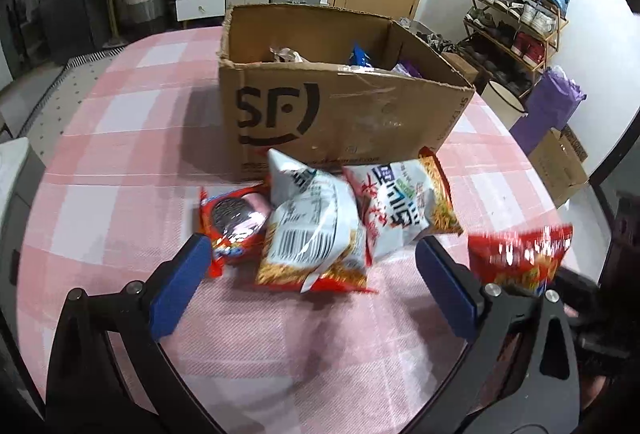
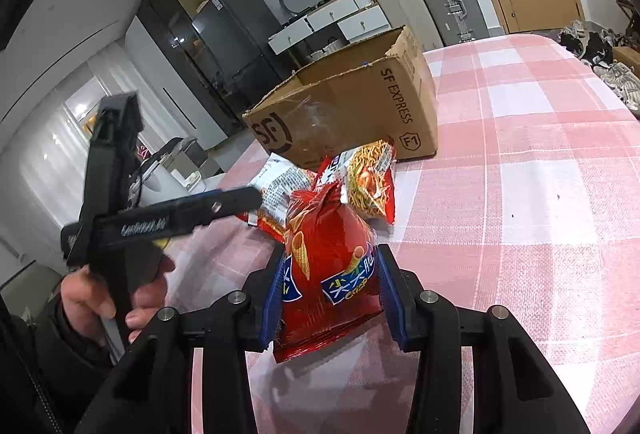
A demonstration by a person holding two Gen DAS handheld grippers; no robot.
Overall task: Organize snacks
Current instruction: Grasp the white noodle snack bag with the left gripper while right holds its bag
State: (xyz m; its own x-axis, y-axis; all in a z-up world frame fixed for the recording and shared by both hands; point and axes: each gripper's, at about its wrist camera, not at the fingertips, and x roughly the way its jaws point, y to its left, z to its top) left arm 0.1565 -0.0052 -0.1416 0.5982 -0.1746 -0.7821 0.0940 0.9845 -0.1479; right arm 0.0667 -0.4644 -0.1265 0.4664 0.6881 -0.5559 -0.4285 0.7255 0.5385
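From the left wrist view, the left tool (image 1: 312,254) hangs released, its blue pads spread wide over the pink checked bench (image 1: 120,114) with nothing between them. Just ahead lie three packets near the front wall of the cardboard box (image 1: 344,114): an Oreo packet (image 1: 230,220) at the left, a noodle-snack bag (image 1: 316,234) lying back side up in the middle, and a second noodle-snack bag (image 1: 404,206) beside it, the two overlapping. The box already holds some wrappers (a blue one and a purple one show above its rim). At the right edge, blurred, the red crisp bag (image 1: 520,258) is lifted clear of the bench.

From the right wrist view, the right tool (image 2: 328,294) is clenched on that red crisp bag (image 2: 328,266), gripping its sides so that the bag hangs above the bench, well short of the box (image 2: 360,106). The left tool (image 2: 168,218) is seen side-on in the person's hand.

By my reading the job is partly done: some snacks are boxed, one is in the grip on its way, and three remain on the bench.
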